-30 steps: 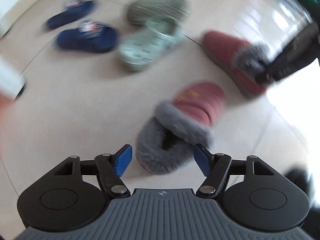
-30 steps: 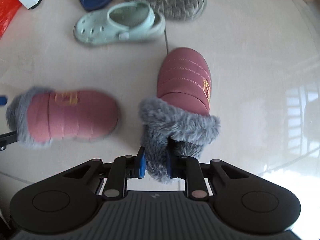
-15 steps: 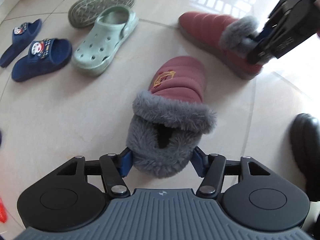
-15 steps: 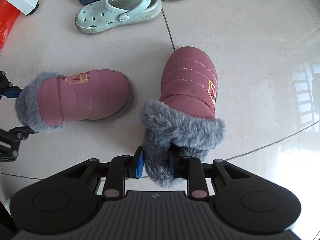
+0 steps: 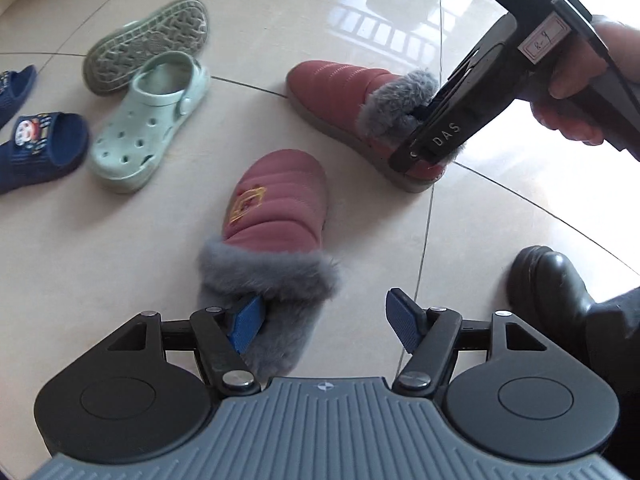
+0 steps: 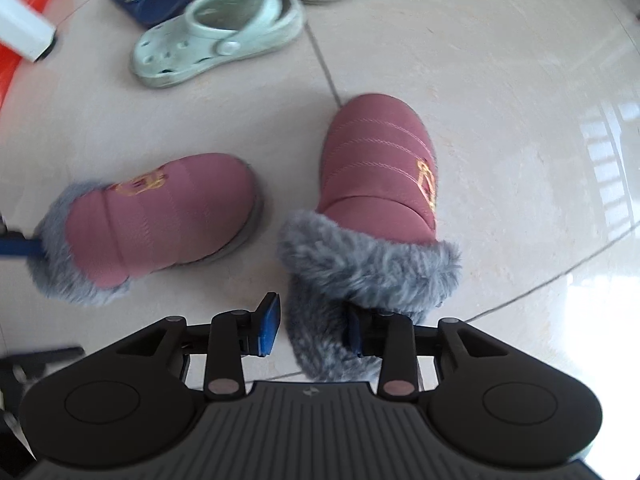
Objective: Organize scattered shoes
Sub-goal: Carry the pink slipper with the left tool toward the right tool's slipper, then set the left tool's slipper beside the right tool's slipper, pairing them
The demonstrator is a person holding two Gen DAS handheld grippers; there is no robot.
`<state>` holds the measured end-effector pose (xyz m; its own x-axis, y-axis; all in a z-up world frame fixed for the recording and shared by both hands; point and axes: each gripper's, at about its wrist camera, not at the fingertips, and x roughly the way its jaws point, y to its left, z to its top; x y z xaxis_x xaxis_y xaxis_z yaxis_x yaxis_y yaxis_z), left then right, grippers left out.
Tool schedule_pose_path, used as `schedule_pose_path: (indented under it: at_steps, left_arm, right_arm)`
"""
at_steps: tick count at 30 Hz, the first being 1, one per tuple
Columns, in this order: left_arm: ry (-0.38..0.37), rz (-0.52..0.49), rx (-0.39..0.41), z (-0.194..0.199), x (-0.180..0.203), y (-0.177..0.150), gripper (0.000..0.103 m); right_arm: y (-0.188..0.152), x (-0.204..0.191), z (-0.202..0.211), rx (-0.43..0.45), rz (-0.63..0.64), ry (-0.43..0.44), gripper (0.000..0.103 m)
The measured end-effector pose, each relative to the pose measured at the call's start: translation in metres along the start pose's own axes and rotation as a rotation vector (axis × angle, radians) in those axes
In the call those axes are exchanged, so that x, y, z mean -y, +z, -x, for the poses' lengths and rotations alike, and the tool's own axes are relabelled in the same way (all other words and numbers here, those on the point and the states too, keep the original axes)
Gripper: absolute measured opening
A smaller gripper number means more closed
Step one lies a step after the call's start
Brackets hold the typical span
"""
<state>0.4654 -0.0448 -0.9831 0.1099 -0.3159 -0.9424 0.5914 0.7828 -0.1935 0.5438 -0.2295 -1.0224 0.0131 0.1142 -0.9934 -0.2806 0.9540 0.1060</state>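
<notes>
Red fur-lined slippers [image 5: 276, 208] set side by side on the tiled floor [image 5: 120, 264].
Both tongs have been opened since a moment ago: the left tongs [image 5: 324, 322] gape wide, one pad inside the collar at 6 o'clock; the right tongs [image 6: 310, 326] are slackened around the second slipper [image 6: 380, 176]. Release is implied. Green clogs [image 5: 148, 120] lie at 11 o'clock.

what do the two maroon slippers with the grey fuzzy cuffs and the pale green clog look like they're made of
The maroon quilted slippers look like matte padded fabric, judging by the stitched ridges and embroidered gold emblem. Their cuffs look like grey faux fur, though real or synthetic cannot be told. The pale green clog looks like moulded foam or rubber: smooth, one-piece, with punched holes.
</notes>
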Motion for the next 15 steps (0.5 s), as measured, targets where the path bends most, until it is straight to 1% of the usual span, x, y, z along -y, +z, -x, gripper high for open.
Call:
schedule_pose_path:
  at_steps: [1,2,3,4,5,8,9,10,12,13,15]
  left_arm:
    - [0.021,0.031,-0.02,-0.009,-0.004,0.001,0.049]
    - [0.038,0.048,-0.032,-0.015,-0.007,0.001,0.042]
    - [0.055,0.066,-0.044,-0.021,-0.011,0.001,0.036]
    - [0.06,0.091,-0.046,-0.025,-0.014,0.001,0.034]
    - [0.049,0.114,-0.04,-0.026,-0.016,0.002,0.032]
    - [0.019,0.188,-0.006,-0.029,-0.017,0.005,0.028]
    - [0.001,0.226,0.006,-0.03,-0.019,0.007,0.027]
    - [-0.033,0.3,0.025,-0.033,-0.023,0.009,0.027]
    - [-0.079,0.4,0.055,-0.038,-0.026,0.014,0.027]
    - [-0.102,0.44,0.07,-0.041,-0.025,0.019,0.027]
    - [-0.134,0.476,0.093,-0.046,-0.019,0.029,0.026]
  right_arm:
    - [-0.001,0.0,0.001,0.007,-0.001,-0.003,0.039]
    - [-0.003,-0.001,0.002,0.01,0.005,-0.008,0.036]
    - [-0.004,-0.002,0.002,0.012,0.01,-0.011,0.025]
    - [-0.006,-0.004,0.003,0.013,0.026,-0.021,0.022]
    - [-0.008,-0.007,0.003,0.015,0.045,-0.029,0.021]
    - [-0.016,-0.009,0.004,-0.008,0.051,0.0,0.019]
    - [-0.018,-0.008,0.003,-0.025,0.04,0.018,0.019]
    - [-0.021,-0.008,0.002,-0.043,0.027,0.038,0.019]
    - [-0.027,-0.01,0.001,-0.062,0.017,0.059,0.019]
    - [-0.029,-0.011,0.002,-0.063,0.018,0.06,0.019]
    - [-0.031,-0.01,0.003,-0.055,0.013,0.071,0.019]
